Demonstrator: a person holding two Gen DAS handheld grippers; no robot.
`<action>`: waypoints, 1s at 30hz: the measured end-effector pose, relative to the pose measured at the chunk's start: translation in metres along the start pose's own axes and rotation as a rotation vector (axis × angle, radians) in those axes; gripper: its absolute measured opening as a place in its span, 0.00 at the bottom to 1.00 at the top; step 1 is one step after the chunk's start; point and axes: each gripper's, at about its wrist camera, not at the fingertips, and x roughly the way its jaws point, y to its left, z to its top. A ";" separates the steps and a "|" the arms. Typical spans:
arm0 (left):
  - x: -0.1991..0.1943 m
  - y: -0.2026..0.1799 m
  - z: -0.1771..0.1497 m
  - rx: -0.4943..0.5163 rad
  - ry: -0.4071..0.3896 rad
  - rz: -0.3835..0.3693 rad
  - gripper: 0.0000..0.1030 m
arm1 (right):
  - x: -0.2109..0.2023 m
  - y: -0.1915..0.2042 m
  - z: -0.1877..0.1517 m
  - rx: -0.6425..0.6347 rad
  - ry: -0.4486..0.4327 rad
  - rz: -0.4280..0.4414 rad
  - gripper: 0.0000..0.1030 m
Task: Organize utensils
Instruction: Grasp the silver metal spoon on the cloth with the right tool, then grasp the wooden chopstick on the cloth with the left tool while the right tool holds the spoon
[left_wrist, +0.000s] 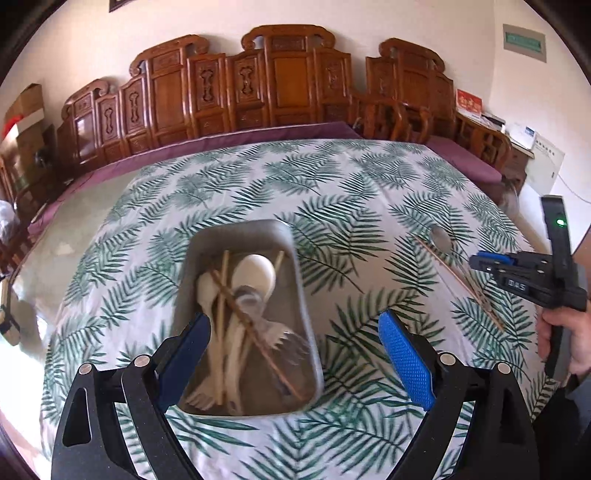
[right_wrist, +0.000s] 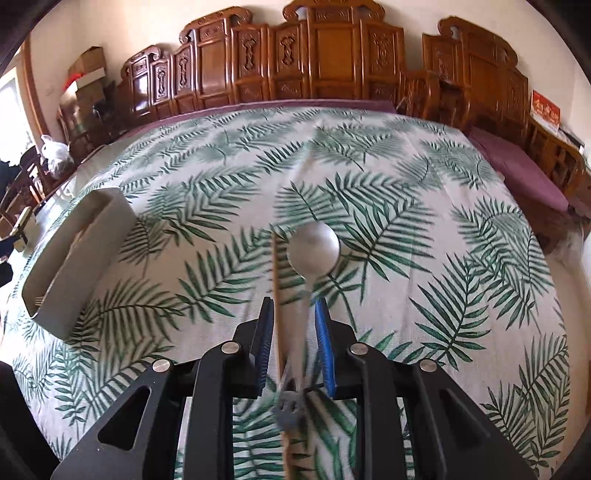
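Note:
A grey tray (left_wrist: 236, 225) holds a white spoon (left_wrist: 255, 273), wooden chopsticks (left_wrist: 221, 314) and white forks (left_wrist: 273, 336). My left gripper (left_wrist: 295, 321) hangs wide open over its near end with nothing between the blue pads. On the leaf-print cloth to the right lie a metal spoon (right_wrist: 314, 247) and a wooden chopstick (right_wrist: 277, 277). My right gripper (right_wrist: 294, 302) stands narrowly open, its fingers on either side of the spoon's handle and the chopstick, and the pads do not press on them. The left wrist view shows that gripper (left_wrist: 478, 260) low over the same spoon (left_wrist: 441, 236). The tray (right_wrist: 74, 251) is at the far left there.
A person's hand (left_wrist: 561, 332) holds the right gripper's handle at the table's right edge. Carved wooden bench backs (right_wrist: 332, 55) and purple cushions (right_wrist: 517, 162) ring the far side of the table. Boxes (right_wrist: 88, 70) stand at the back left.

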 end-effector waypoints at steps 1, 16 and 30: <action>0.002 -0.003 0.000 0.003 0.004 -0.002 0.86 | 0.003 -0.001 -0.001 0.006 0.009 0.004 0.24; 0.027 -0.049 -0.001 0.062 0.060 -0.027 0.86 | 0.025 -0.003 0.007 -0.074 0.111 -0.077 0.21; 0.086 -0.120 0.008 0.097 0.161 -0.097 0.86 | 0.007 -0.059 -0.006 0.004 0.102 -0.147 0.07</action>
